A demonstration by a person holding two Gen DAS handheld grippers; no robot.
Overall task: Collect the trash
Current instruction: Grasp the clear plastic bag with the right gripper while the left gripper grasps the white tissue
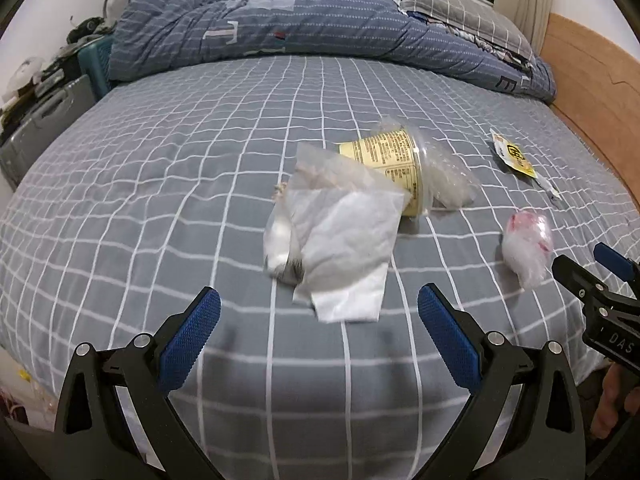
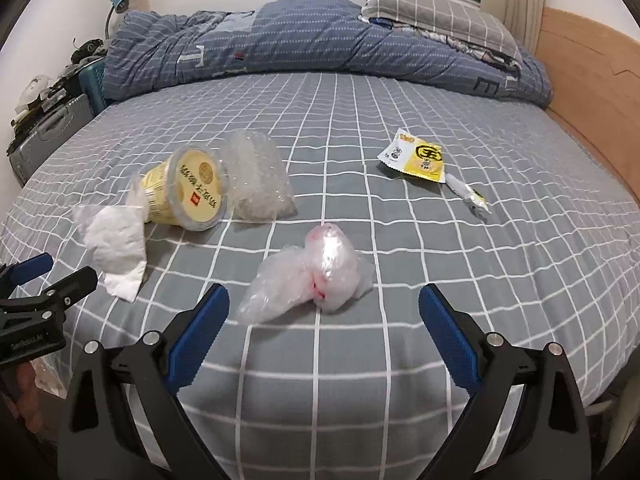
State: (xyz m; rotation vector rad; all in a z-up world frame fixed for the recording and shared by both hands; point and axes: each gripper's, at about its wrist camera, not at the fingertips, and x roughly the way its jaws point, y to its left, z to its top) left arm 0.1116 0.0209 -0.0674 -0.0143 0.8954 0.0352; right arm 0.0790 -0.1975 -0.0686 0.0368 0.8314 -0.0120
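Trash lies on a grey checked bed (image 1: 160, 200). A white plastic bag (image 1: 340, 240) lies just ahead of my open, empty left gripper (image 1: 320, 312). Behind it a yellow cup (image 1: 388, 160) lies on its side beside clear bubble wrap (image 1: 448, 176). A crumpled clear bag with pink marks (image 2: 320, 272) lies just ahead of my open, empty right gripper (image 2: 324, 304). A yellow sachet wrapper (image 2: 420, 158) lies farther right. The cup (image 2: 188, 188), the white bag (image 2: 116, 248) and the left gripper (image 2: 48, 280) show at left in the right wrist view.
A rolled blue quilt (image 1: 300, 28) and a grey pillow (image 1: 452, 0) lie at the far end of the bed. A wooden board (image 1: 592, 92) runs along the right side. A grey case (image 1: 44, 120) and clutter stand at the left.
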